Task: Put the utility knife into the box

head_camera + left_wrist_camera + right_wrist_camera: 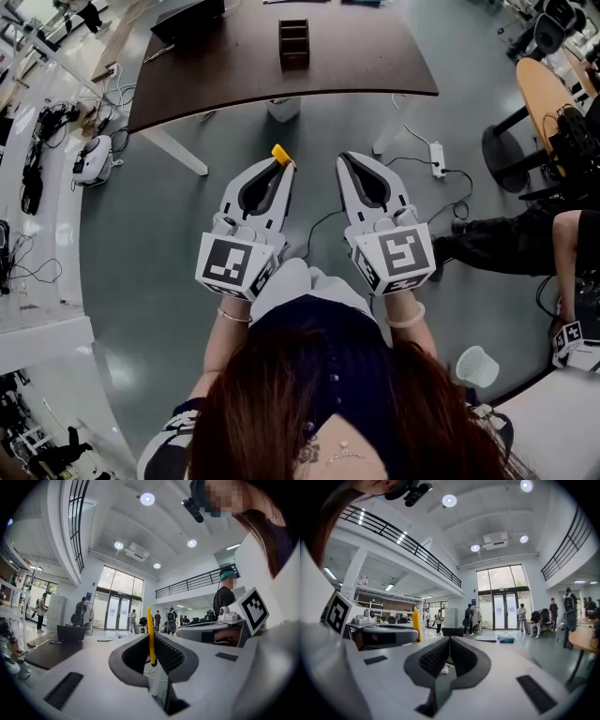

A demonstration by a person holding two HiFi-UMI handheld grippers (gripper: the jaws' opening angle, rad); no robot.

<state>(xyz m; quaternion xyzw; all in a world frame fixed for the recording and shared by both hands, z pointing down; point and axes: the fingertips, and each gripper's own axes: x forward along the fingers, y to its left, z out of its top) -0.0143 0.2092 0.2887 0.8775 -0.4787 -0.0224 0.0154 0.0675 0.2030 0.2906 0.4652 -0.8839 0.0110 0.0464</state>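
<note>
My left gripper is shut on a yellow utility knife, whose tip sticks out past the jaws. In the left gripper view the knife stands upright between the closed pads of that gripper. The right gripper is held beside it, shut with nothing in it; in its own view its jaws meet, and the knife shows off to the left. The box, dark brown with compartments, stands on the dark table well ahead of both grippers.
A laptop lies at the table's far left. A white bin stands under the table's near edge. A power strip with cables lies on the floor to the right. A seated person and a round table are at right.
</note>
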